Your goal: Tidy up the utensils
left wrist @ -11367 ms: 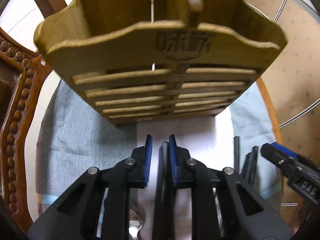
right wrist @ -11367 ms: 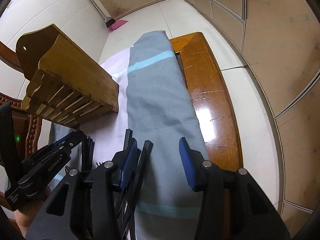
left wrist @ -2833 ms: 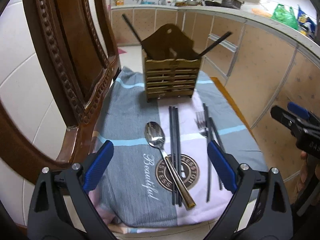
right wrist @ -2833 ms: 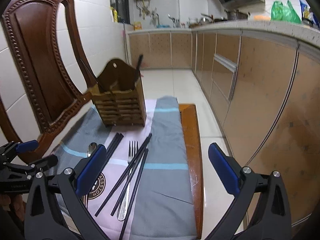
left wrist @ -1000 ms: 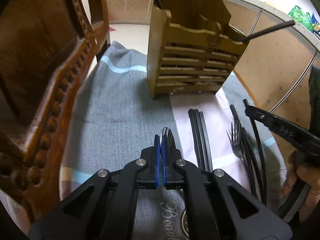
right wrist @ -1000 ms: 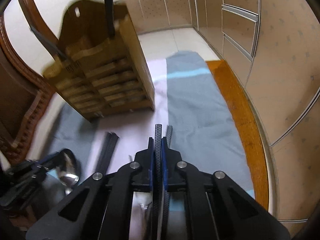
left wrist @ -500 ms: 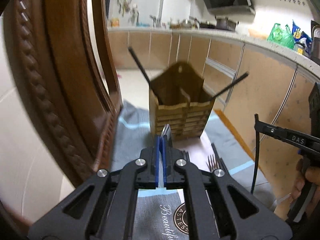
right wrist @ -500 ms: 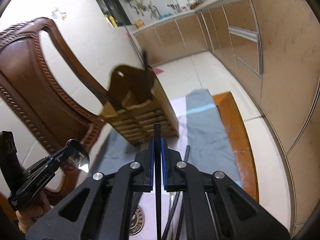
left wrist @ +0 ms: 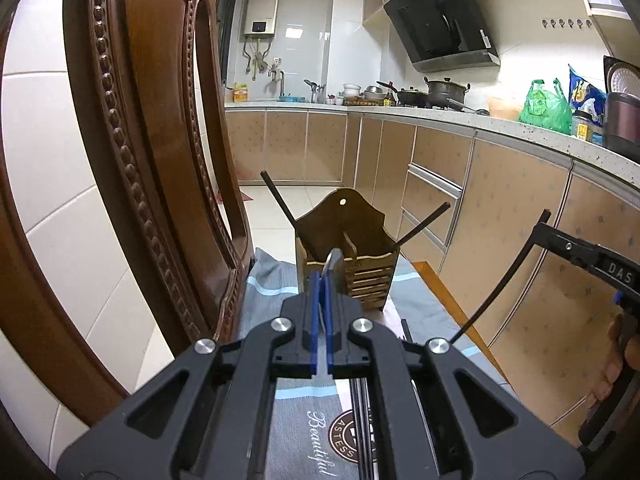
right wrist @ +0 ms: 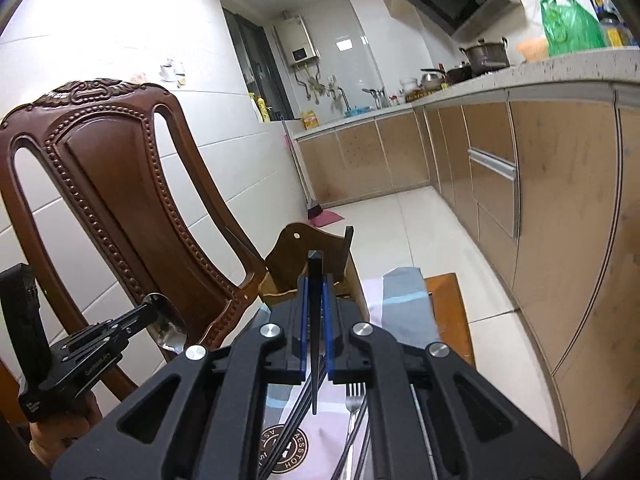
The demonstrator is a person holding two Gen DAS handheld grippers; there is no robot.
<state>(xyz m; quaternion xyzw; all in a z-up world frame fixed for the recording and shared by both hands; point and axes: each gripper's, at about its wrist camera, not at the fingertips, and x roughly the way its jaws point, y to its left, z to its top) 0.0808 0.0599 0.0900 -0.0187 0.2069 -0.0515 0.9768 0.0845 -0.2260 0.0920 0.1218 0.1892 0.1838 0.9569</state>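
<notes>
A wooden utensil holder [left wrist: 352,256] stands at the far end of the cloth, with two black chopsticks [left wrist: 280,200] leaning out of it; it also shows in the right wrist view [right wrist: 304,268]. My left gripper [left wrist: 321,280] is shut on the metal spoon [left wrist: 333,260], raised above the cloth; the spoon bowl shows in the right wrist view [right wrist: 166,324]. My right gripper [right wrist: 315,280] is shut on a black chopstick [right wrist: 315,320], held up in the air; it shows in the left wrist view [left wrist: 504,276]. A fork [right wrist: 354,400] and more chopsticks [right wrist: 296,420] lie on the cloth.
A carved wooden chair back [left wrist: 160,160] rises close on the left. The grey and white cloth [left wrist: 272,300] covers a wooden seat whose edge [right wrist: 452,312] shows at right. Kitchen cabinets [left wrist: 480,184] line the right side.
Both grippers have risen higher and tilted up, each still holding its utensil. Earlier they closed on the spoon and the chopstick on the cloth.
</notes>
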